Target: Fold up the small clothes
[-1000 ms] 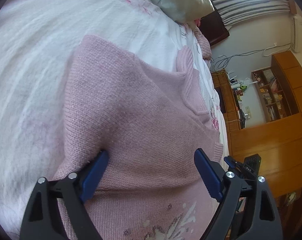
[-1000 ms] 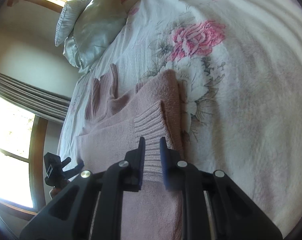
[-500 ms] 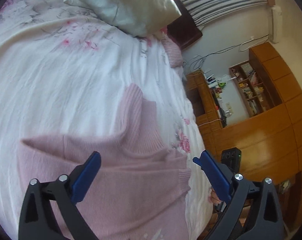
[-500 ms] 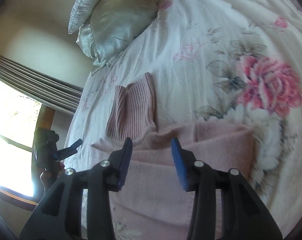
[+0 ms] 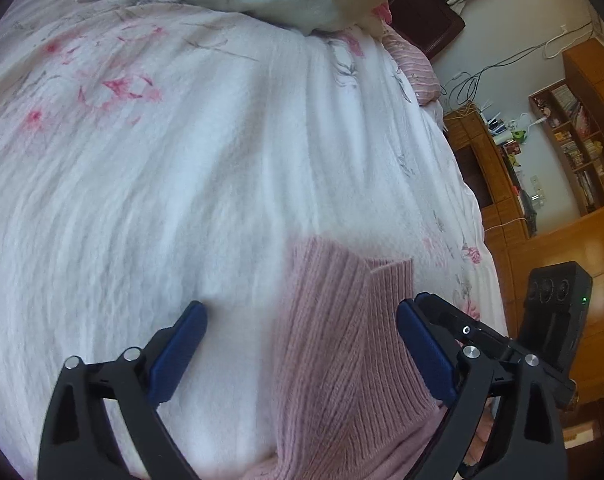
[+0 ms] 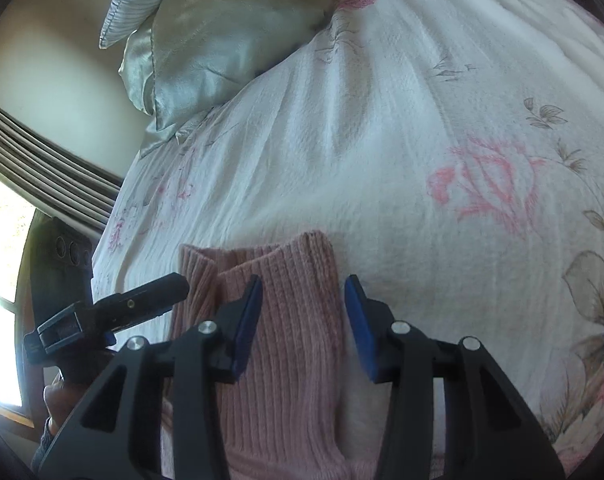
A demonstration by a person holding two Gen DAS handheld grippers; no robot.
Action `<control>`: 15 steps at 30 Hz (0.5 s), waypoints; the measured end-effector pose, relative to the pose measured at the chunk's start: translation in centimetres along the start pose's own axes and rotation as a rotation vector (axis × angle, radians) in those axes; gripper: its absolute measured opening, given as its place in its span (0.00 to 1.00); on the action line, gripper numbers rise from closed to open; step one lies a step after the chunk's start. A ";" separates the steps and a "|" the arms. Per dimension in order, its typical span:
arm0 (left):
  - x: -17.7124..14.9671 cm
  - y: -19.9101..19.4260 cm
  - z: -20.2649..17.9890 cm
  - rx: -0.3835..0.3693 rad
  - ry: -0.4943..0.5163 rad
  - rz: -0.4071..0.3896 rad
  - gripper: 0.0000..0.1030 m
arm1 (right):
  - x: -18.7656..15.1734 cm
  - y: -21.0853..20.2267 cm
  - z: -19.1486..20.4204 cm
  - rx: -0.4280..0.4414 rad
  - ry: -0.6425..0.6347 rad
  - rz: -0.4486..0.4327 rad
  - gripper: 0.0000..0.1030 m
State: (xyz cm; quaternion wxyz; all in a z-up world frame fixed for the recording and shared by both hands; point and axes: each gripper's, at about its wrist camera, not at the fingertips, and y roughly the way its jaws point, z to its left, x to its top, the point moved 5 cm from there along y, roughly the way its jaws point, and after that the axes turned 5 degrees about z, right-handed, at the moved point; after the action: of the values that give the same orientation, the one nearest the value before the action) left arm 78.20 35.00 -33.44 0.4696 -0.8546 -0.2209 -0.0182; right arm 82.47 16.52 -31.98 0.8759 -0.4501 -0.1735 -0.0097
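Pink knit sweater (image 5: 342, 344) lies on the bed's white floral quilt (image 5: 181, 184), ribbed collar end pointing toward the pillow (image 6: 229, 32); only that ribbed part shows, the body runs out of frame below. Left hand-held gripper (image 5: 302, 344) is spread wide, nothing held: collar sits between its fingers but toward the right one, left finger over bare quilt. Right hand-held gripper (image 6: 302, 320) is at a medium opening, also empty, straddling the right edge of the collar; contact with the knit can't be confirmed. Judging by this, the step is regrasping near the collar/shoulder line for the next fold. To do it well: shift the left one so an edge, not the flat middle, lies between the pads, drop low enough to catch all knit layers but not the quilt underneath, close both at matching spots either side of the collar, lift evenly and keep tension between them so the crease stays straight. Risks: pinching the quilt, or the rib stretching and slipping.
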 end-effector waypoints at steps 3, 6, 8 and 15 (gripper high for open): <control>0.4 0.2 0.4 0.031 0.008 -0.001 0.36 | 0.3 1.3 0.2 -0.008 -0.016 0.001 0.42; 0.2 -0.9 1.1 0.032 0.000 -0.043 0.15 | 0.0 0.9 0.7 -0.019 -0.061 -0.028 0.11; -0.2 -2.0 0.8 0.001 0.014 -0.077 0.09 | -0.3 -0.5 0.9 0.006 -0.071 -0.063 0.10; -3.6 -8.5 -2.7 -0.168 0.107 -0.150 0.09 | -3.2 -8.1 2.8 0.115 -0.119 -0.141 0.10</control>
State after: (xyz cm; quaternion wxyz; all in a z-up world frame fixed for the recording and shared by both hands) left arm 72.04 35.43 -26.06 0.4048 -0.8698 -0.2565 -0.1171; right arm 77.26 13.44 -25.09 0.8857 -0.3853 -0.2568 -0.0347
